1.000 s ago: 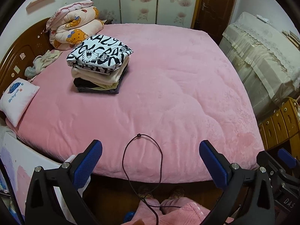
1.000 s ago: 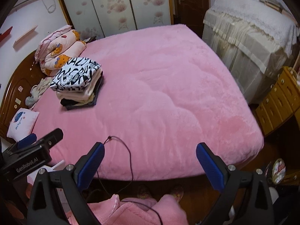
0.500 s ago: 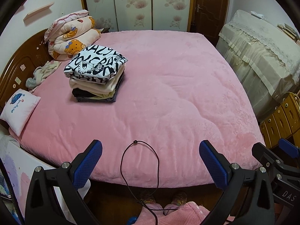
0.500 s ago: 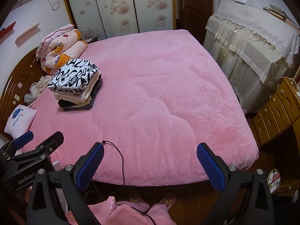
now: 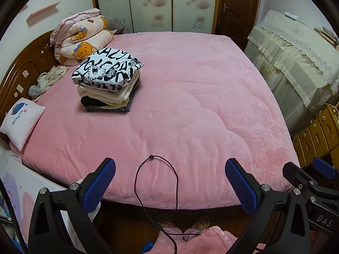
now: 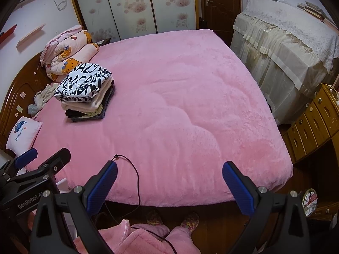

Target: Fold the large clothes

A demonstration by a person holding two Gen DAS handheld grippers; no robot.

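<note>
A stack of folded clothes (image 5: 108,84), topped by a black-and-white lettered piece, sits on the pink bed (image 5: 180,97) at the left, toward the headboard; it also shows in the right wrist view (image 6: 84,91). My left gripper (image 5: 170,182) is open and empty, held off the near edge of the bed. My right gripper (image 6: 169,185) is open and empty, beside it at the same edge. Each gripper shows at the edge of the other's view. No unfolded garment lies on the bed's middle.
A rolled cartoon quilt (image 5: 82,38) and a crumpled cloth (image 5: 46,80) lie by the wooden headboard. A small white pillow (image 5: 21,120) sits at the left edge. A black cable (image 5: 156,175) loops over the near edge. A covered cabinet (image 5: 296,63) and wooden drawers (image 6: 313,122) stand at the right.
Both grippers have drawn back and risen a little from the bed, so more of the room shows. Their jaws stay open. Nothing on the bed has moved.
</note>
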